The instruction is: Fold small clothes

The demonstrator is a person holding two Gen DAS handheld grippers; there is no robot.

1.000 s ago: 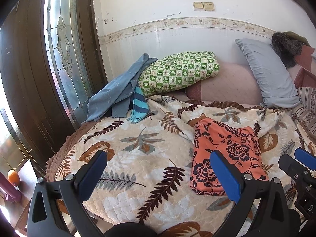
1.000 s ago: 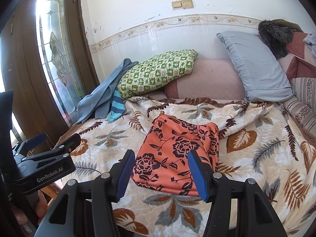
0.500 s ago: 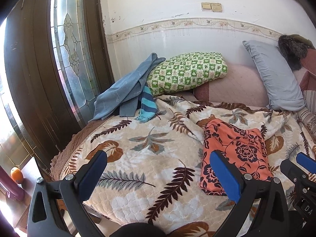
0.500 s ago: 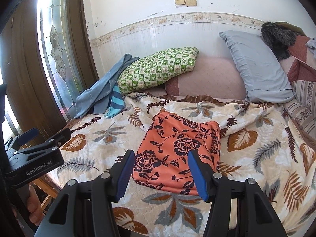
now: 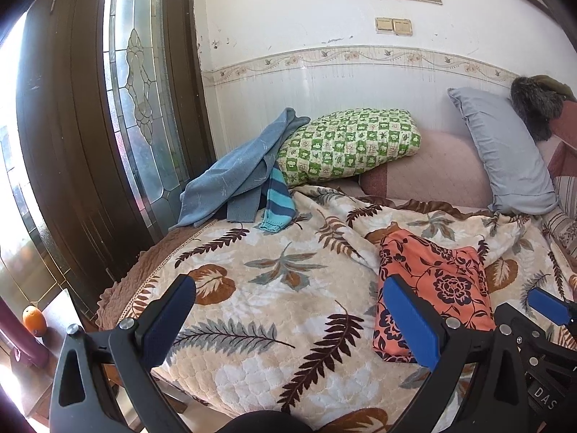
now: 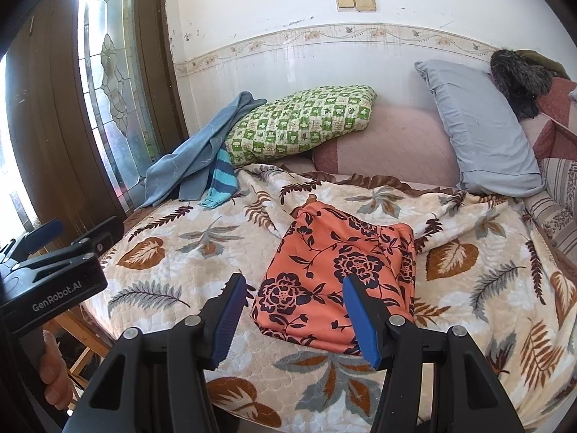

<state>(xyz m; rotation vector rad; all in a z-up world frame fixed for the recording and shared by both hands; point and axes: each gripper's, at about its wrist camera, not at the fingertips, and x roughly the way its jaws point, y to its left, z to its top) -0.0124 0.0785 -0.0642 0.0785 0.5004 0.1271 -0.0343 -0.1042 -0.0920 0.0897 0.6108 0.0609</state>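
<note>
An orange garment with dark flowers [image 6: 339, 263] lies folded flat on the leaf-patterned blanket [image 6: 202, 252]; it also shows in the left wrist view [image 5: 432, 281]. A pile of blue clothes [image 5: 234, 169] with a striped teal piece [image 5: 277, 198] lies at the bed's far left, seen too in the right wrist view [image 6: 194, 155]. My left gripper [image 5: 288, 321] is open and empty, above the blanket left of the orange garment. My right gripper [image 6: 294, 315] is open and empty, just before the garment's near edge.
A green checked pillow [image 5: 346, 144] and a grey pillow [image 5: 505, 151] lean at the wall. A dark wooden door with patterned glass [image 5: 133, 90] stands left of the bed. An orange fruit [image 5: 34, 319] sits on a low surface at far left.
Both grippers have drawn back and to the left from the bed. The orange garment lies as before. Both stay open.
</note>
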